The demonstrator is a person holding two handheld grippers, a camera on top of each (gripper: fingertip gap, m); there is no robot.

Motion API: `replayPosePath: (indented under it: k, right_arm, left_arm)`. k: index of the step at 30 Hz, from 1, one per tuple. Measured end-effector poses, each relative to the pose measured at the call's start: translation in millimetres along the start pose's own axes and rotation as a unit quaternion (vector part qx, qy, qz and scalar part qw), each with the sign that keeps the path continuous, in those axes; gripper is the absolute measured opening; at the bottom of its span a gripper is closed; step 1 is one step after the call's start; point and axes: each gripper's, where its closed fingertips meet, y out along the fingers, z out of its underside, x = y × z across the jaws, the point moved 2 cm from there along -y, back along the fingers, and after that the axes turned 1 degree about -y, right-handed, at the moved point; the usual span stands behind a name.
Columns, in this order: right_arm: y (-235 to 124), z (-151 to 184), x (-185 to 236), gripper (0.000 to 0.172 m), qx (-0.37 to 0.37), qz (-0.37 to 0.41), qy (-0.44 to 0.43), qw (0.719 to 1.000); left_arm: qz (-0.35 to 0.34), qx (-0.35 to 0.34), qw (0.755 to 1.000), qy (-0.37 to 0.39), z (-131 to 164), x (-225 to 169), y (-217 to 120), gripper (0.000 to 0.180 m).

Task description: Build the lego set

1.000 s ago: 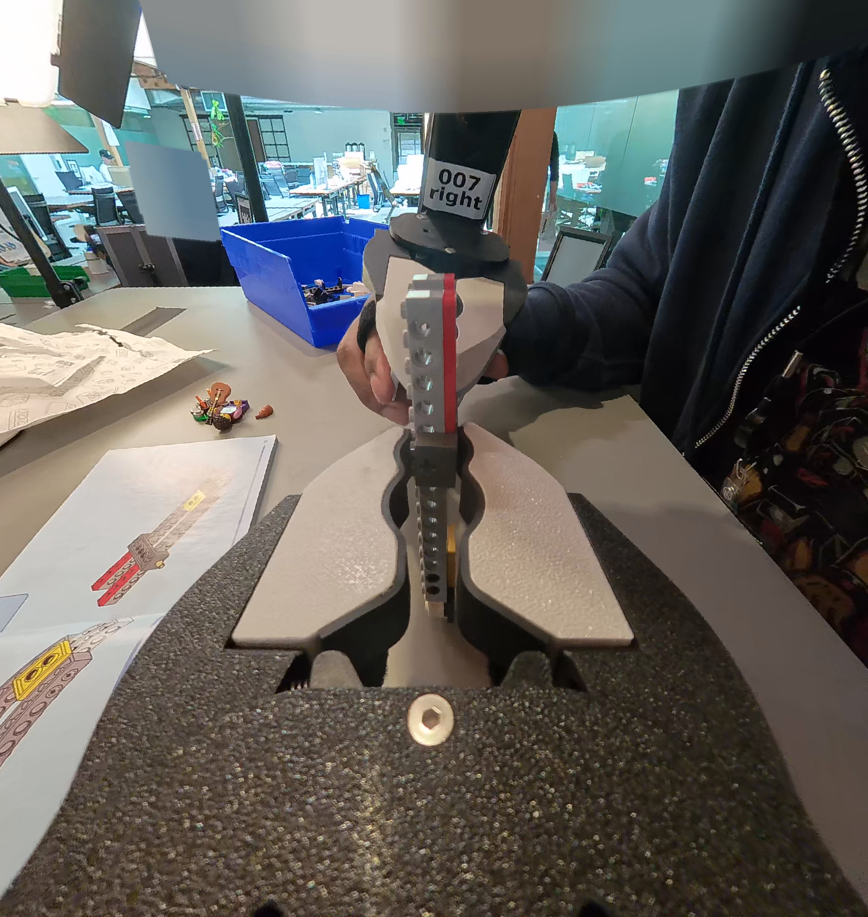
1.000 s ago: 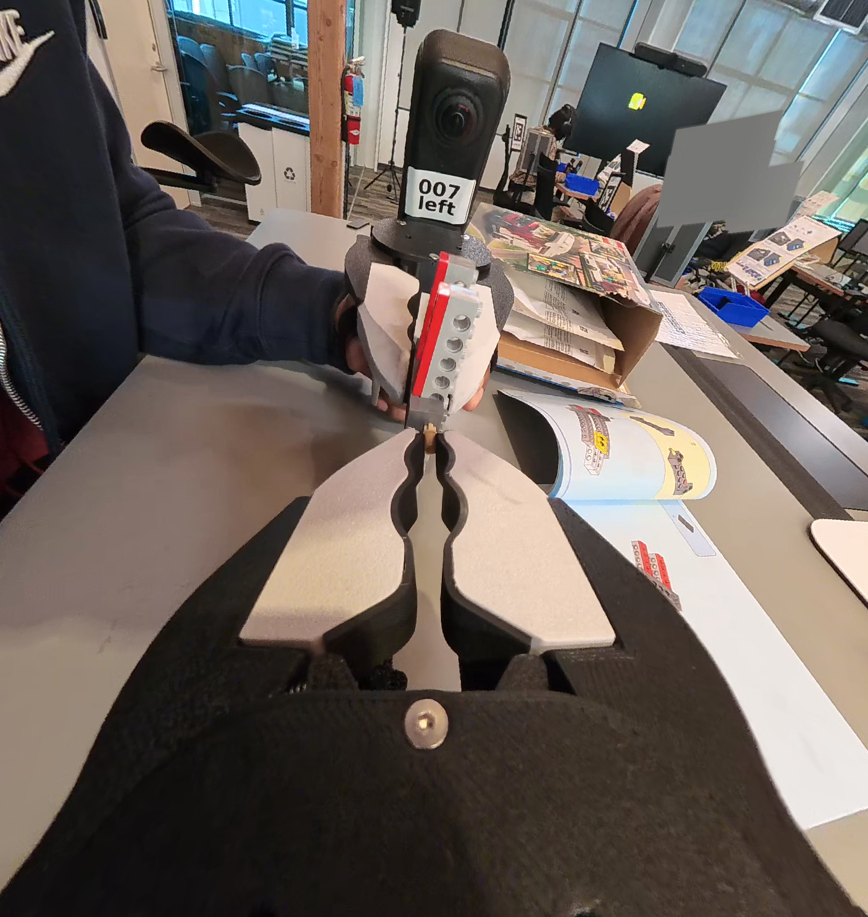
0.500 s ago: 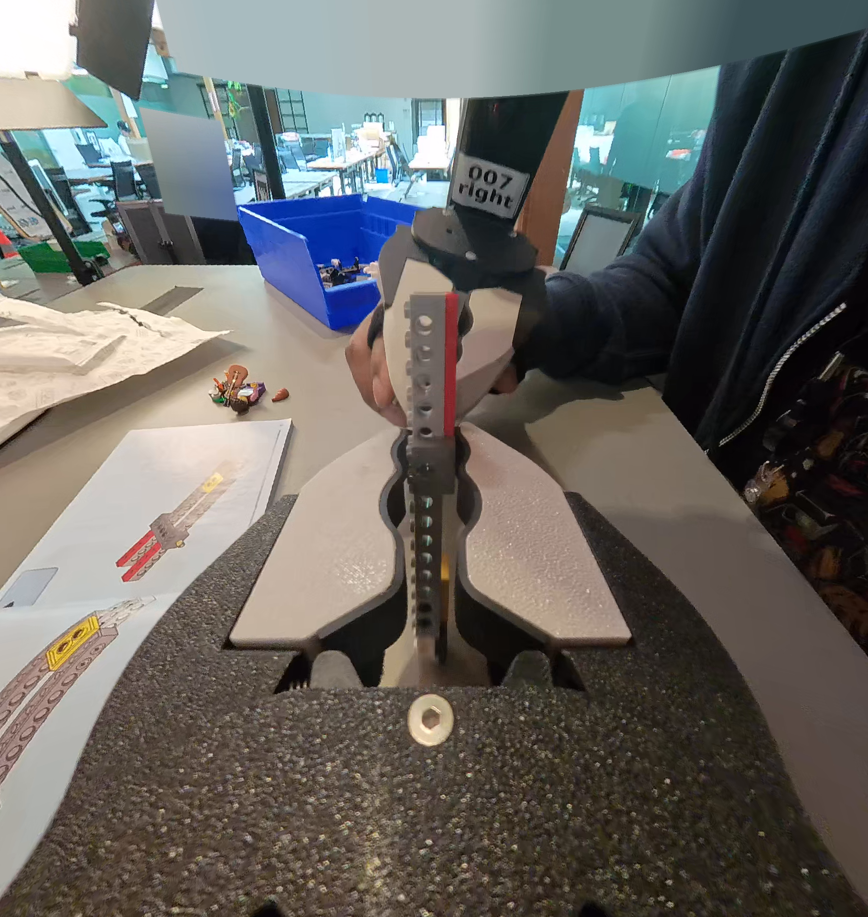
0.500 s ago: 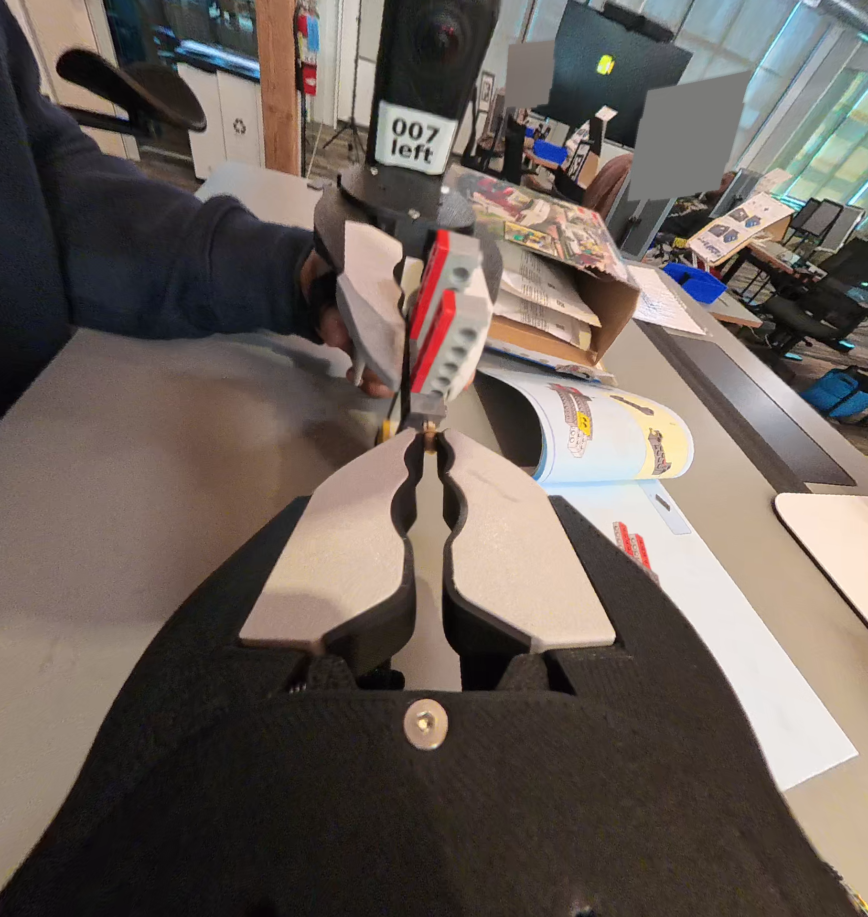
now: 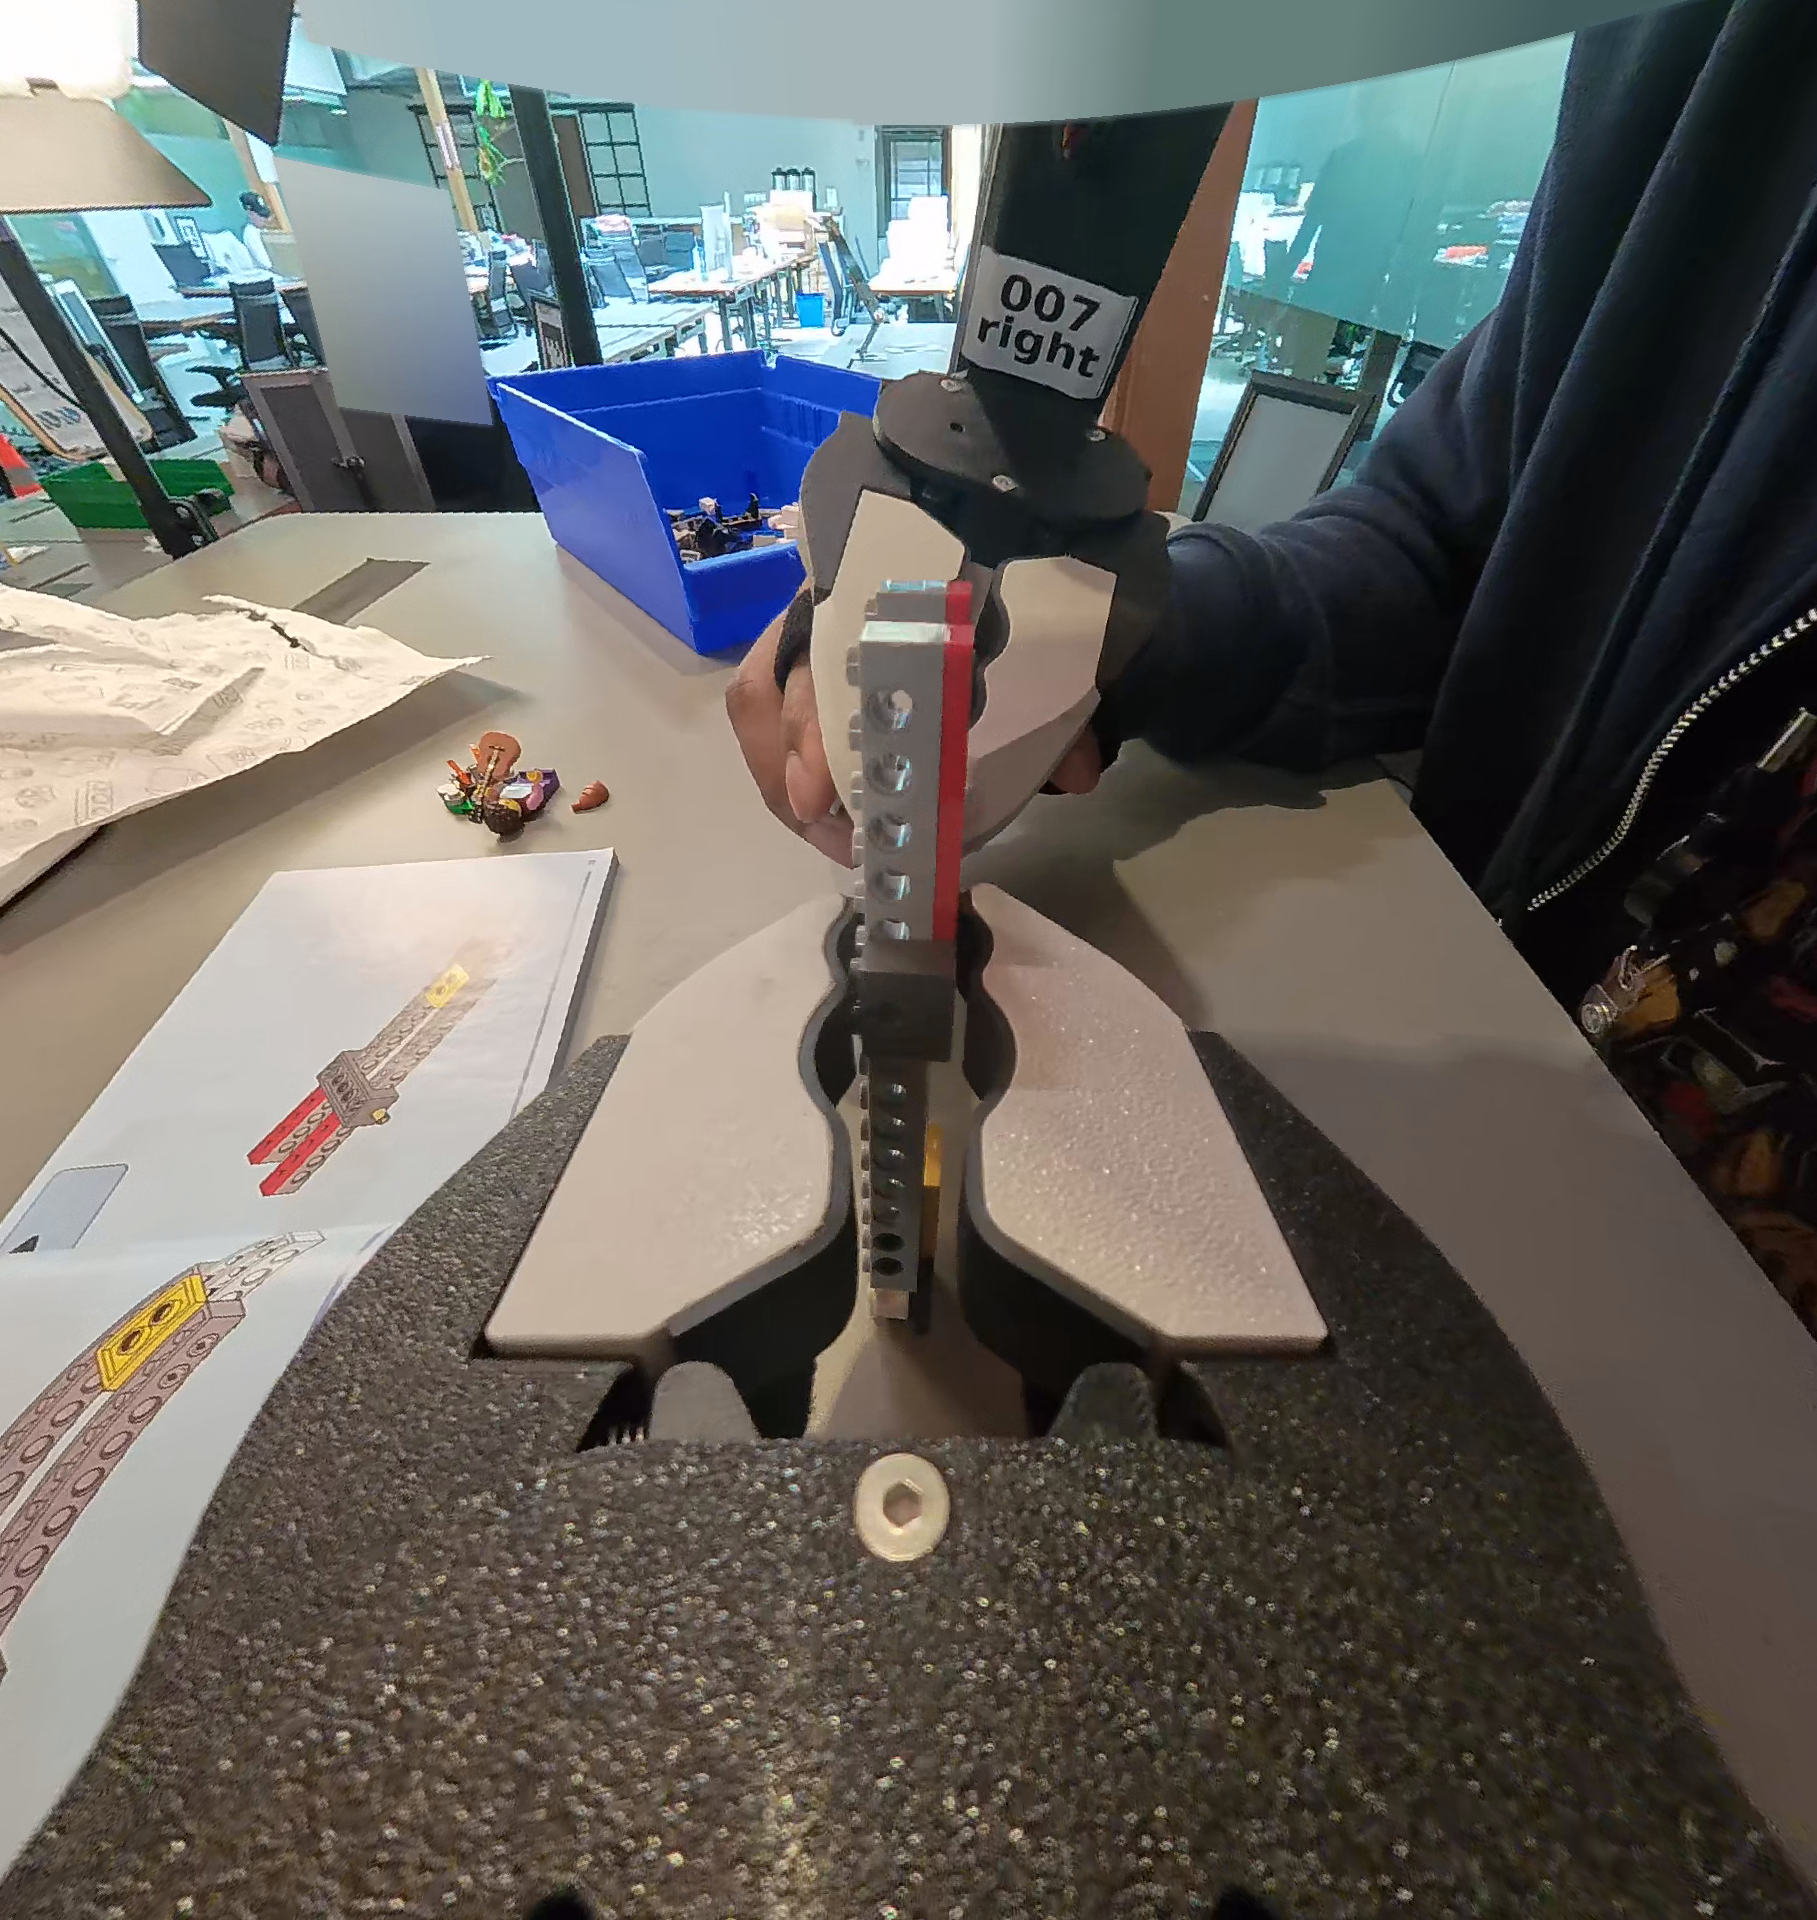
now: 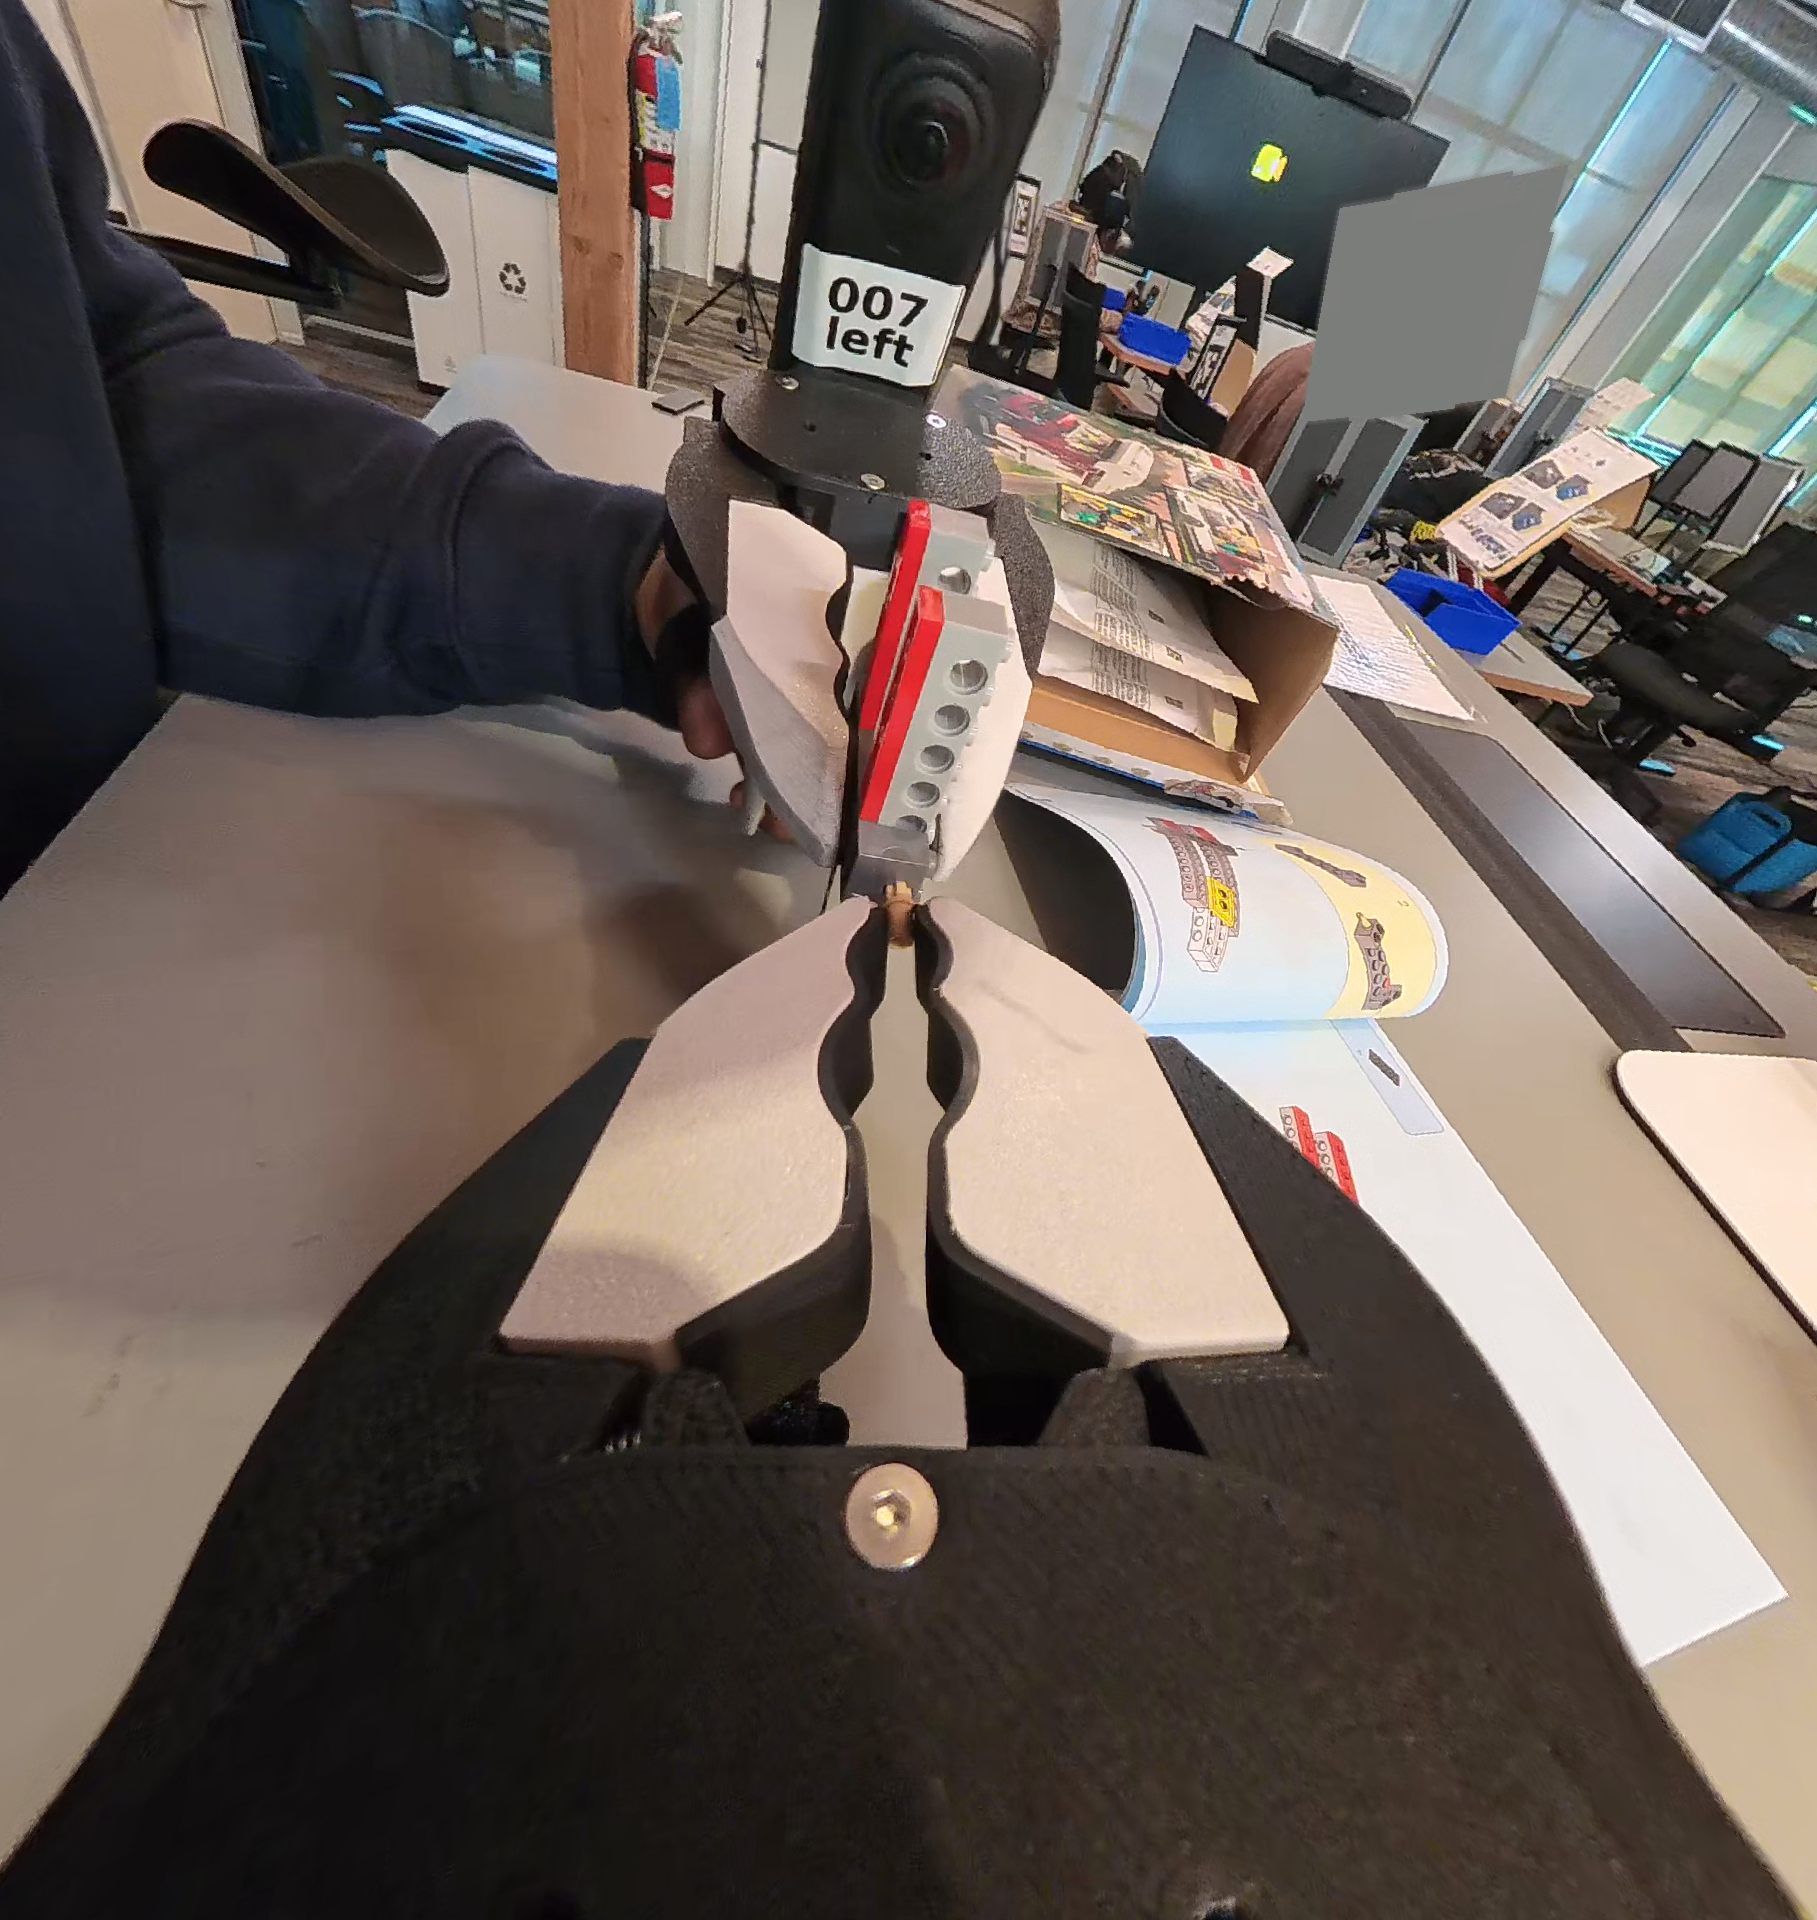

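My left gripper (image 5: 899,920) is shut on a brick assembly (image 5: 899,790) made of grey holed beams, red plates and a dark grey block (image 5: 904,1003). The beams run back between its fingers. My right gripper (image 6: 896,916) faces it and is shut on a small tan pin (image 6: 896,920) held at the very fingertips. The pin's far end touches the end of the dark grey block (image 6: 888,864). The right wrist view shows the left gripper (image 6: 883,862) holding the assembly (image 6: 935,717) above the grey table (image 6: 364,987). In the left wrist view the right gripper's fingers (image 5: 1044,665) stand behind the assembly.
An open instruction booklet (image 5: 364,1018) lies under the grippers and also shows in the right wrist view (image 6: 1299,935). A blue bin (image 5: 623,488), a crumpled paper bag (image 5: 156,707) and small loose pieces (image 5: 499,784) lie beyond. A cardboard box (image 6: 1268,634) and a white pad (image 6: 1766,1174) are at the right. Less than 4 cm separates the two grippers' tips.
Both grippers keep their holds. The assembly tilted a little and came back more upright. The tan pin stays at the end of the dark grey block.
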Motion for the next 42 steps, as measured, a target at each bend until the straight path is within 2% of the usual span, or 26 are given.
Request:
replayPosePath:
  k: [5, 27, 34, 42]
  right_arm:
    - [-4, -3, -3, 0.004, -0.017, -0.005, 0.019, 1.0]
    - [-4, -1, 5, 0.004, -0.008, -0.044, 0.015, 0.999]
    - [-3, -2, 6, 0.004, -0.003, -0.033, -0.001, 0.999]
    - [-15, -16, -7, 0.007, -0.056, -0.007, 0.025, 0.998]
  left_arm:
    - [-0.001, -0.023, 1.0, 0.002, -5, 1, -3, 0.016]
    - [0.011, -0.01, 0.999, 0.03, -1, -7, 6, 0.015]
    - [0.014, -0.01, 0.999, 0.029, -1, -8, 7, 0.015]
    - [0.007, -0.05, 0.999, 0.017, -14, -5, -1, 0.015]
